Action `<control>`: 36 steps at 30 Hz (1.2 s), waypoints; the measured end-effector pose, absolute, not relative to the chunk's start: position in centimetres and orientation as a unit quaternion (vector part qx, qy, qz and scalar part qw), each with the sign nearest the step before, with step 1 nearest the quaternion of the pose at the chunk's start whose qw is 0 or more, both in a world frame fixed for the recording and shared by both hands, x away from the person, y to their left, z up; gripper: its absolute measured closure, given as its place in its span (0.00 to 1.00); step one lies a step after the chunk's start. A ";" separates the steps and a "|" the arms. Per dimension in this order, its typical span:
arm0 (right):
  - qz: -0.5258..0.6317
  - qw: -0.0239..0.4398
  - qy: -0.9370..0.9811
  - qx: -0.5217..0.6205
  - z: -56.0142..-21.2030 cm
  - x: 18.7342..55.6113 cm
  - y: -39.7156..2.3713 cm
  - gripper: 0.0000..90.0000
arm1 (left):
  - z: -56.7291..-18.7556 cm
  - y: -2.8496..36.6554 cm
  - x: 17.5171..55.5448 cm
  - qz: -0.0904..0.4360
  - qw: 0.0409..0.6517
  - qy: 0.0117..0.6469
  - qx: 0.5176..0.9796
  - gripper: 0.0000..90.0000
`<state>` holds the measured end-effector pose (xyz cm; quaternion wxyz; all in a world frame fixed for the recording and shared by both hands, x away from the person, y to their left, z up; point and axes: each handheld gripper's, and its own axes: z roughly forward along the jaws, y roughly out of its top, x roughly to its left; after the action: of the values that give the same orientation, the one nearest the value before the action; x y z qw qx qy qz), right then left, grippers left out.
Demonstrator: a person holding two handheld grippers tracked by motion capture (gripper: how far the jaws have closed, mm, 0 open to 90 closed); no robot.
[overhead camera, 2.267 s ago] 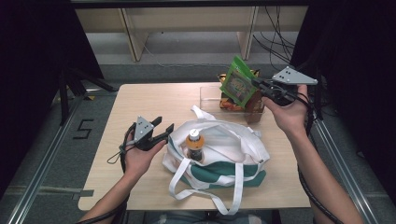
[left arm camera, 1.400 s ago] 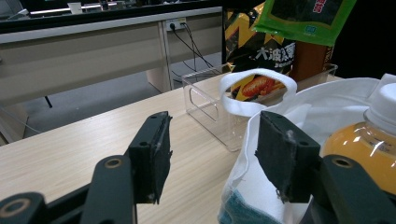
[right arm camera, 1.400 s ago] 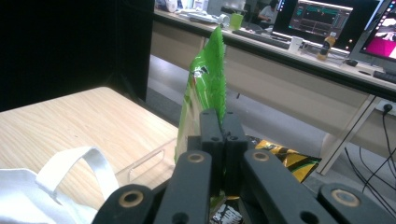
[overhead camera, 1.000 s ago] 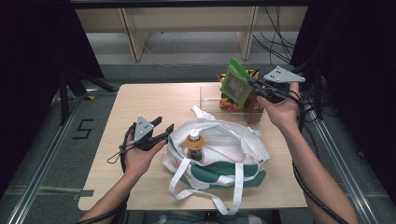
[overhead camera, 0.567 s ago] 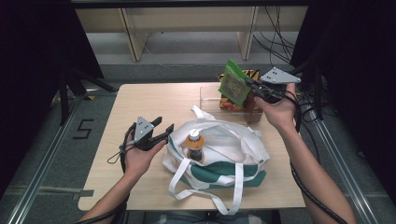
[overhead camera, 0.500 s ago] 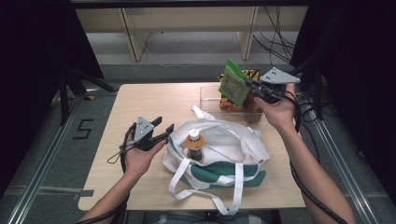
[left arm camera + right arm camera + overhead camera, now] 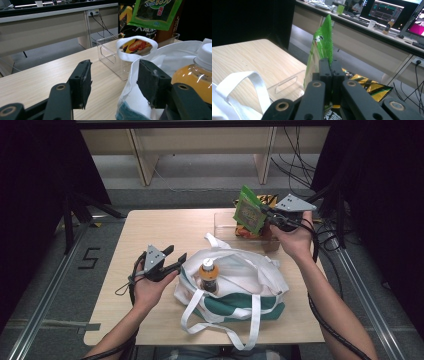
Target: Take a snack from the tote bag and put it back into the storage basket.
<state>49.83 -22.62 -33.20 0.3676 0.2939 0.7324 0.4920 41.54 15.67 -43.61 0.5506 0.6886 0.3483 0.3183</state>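
- While both hands work above it, the light wooden table (image 7: 150, 230) carries everything else and stands as the largest thing in the high view.
- White tote bag (image 7: 245, 275) with a green lower band: it lies open on the near middle of the table, its straps (image 7: 220, 330) trailing toward the near edge; one looped handle (image 7: 136, 45) stands up in the left gripper view.
- Clear plastic bin (image 7: 225, 222): it sits at the far right of the table, just beyond the bag, with dark and yellow snack packs (image 7: 367, 86) inside.
- Green snack bag (image 7: 250, 211): it is held in the air above the bin, clear of the table, tilted in the high view and seen edge-on in the right gripper view (image 7: 322, 47).
- Right gripper (image 7: 267, 215): its fingers are pressed together, pinching the lower edge of the green snack bag; the right hand (image 7: 295, 237) holds it above the bin's right end.
- Left gripper (image 7: 177, 260): its fingers (image 7: 81, 82) stand spread and hold nothing, level above the table just left of the tote bag's rim.
- Orange drink bottle (image 7: 208, 276) with a white cap: it stands upright inside the tote bag, just beside the left gripper.
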 end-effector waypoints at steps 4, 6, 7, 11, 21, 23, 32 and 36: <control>0.488 0.369 0.735 0.293 -33.5 50.1 -22.5 1.00 | -43.6 15.7 41.5 0.320 0.546 0.350 0.691 0.49; 0.489 0.369 0.734 0.294 -33.6 50.2 -22.4 1.00 | -43.6 15.7 41.5 0.319 0.547 0.351 0.690 0.49; 0.487 0.369 0.735 0.295 -33.7 50.2 -22.4 1.00 | -43.6 15.7 41.5 0.318 0.551 0.348 0.688 0.49; 0.485 0.370 0.735 0.295 -33.9 50.3 -22.3 1.00 | -43.6 15.7 41.5 0.319 0.546 0.350 0.692 0.49; 0.482 0.373 0.738 0.290 -34.1 50.7 -21.9 1.00 | -43.6 15.7 41.5 0.319 0.546 0.350 0.692 0.49; 0.483 0.373 0.737 0.290 -34.2 50.8 -21.8 1.00 | -43.6 15.7 41.5 0.319 0.546 0.350 0.691 0.49; 0.479 0.371 0.741 0.289 -34.7 51.1 -21.2 1.00 | -43.6 15.7 41.5 0.318 0.546 0.351 0.691 0.49; 0.478 0.371 0.742 0.289 -34.9 51.2 -21.0 1.00 | -43.6 15.7 41.5 0.318 0.546 0.351 0.691 0.49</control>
<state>51.18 -21.04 -34.95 0.3705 0.2892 0.7419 0.4782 41.49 15.74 -43.61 0.5459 0.6909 0.3509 0.3184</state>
